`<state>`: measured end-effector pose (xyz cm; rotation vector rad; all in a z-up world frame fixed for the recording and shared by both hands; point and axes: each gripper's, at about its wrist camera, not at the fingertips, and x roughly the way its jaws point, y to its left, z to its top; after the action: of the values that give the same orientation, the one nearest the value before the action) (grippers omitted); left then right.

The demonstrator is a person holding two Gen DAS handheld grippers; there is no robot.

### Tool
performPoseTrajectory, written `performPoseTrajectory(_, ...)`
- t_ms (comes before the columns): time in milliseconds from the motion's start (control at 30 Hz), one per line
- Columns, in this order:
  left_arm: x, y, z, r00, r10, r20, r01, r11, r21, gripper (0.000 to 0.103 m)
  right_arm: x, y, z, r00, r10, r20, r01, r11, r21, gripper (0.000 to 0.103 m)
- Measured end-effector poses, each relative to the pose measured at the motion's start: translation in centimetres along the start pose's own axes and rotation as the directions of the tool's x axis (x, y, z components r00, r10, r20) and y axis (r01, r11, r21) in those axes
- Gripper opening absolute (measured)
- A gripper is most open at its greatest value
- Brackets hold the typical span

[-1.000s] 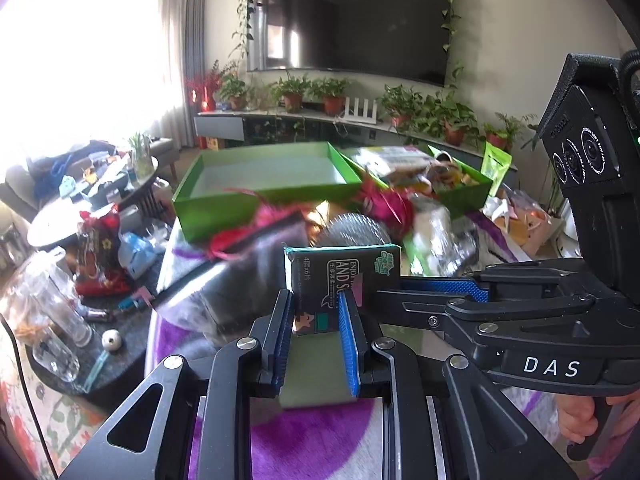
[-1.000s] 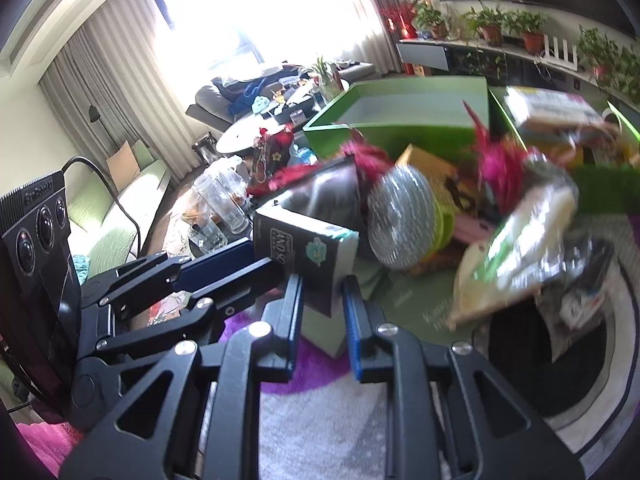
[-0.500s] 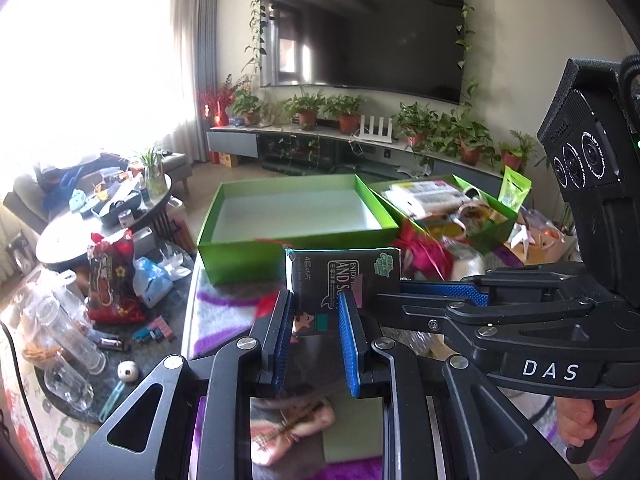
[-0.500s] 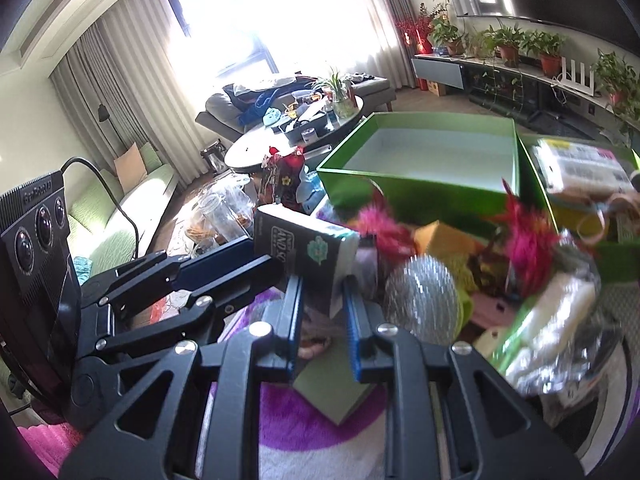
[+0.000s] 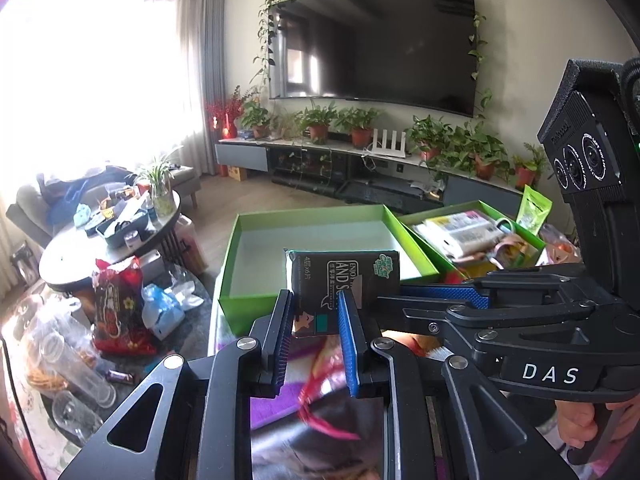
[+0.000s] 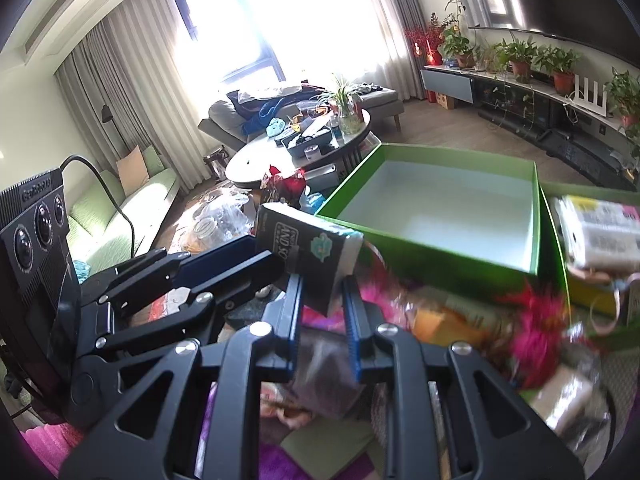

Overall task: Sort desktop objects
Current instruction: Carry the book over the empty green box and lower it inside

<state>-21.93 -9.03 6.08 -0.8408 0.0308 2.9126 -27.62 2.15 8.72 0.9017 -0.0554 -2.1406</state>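
A dark tissue pack (image 5: pixel 344 280) with white lettering is held in the air by both grippers at once. My left gripper (image 5: pixel 314 312) is shut on its lower end. My right gripper (image 6: pixel 322 296) is shut on the same pack (image 6: pixel 308 250), coming from the right side in the left wrist view. An empty green box (image 5: pixel 320 240) lies just beyond the pack, and it also shows in the right wrist view (image 6: pixel 440 208). A second green box (image 5: pixel 472 236) to its right holds several items.
Below the grippers lies a pile of loose objects on a purple-patterned cloth: pink feathers (image 6: pixel 536 328), a dark pouch (image 6: pixel 320 376), packets. A round coffee table (image 5: pixel 108 232) with clutter stands to the left. Glass jars (image 5: pixel 64 364) and a red bag (image 5: pixel 118 304) are on the floor.
Both grippers have lifted the tissue pack together, up and toward the empty green box. The pile has dropped lower in both views.
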Motion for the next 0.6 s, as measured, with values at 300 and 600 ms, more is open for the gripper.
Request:
performPoseTrajectory(300, 3.7, 2.3, 1.9, 1.000, 0.002, -0.016, -0.003, 1.000, -0.026, 0.020, 3.1, -1.6, 2.9, 1.000, 0.000, -0.019, 0.000, 1.000, 0.006, 0.021)
performPoseTrajectory(600, 7.6, 4.0, 3.3, 0.999, -0.011, -0.035, 0.010, 1.000, -0.029, 0.020, 6.0, -3.3, 4.5, 0.999, -0.002, -0.043, 0.004, 0.999, 0.032, 0.020)
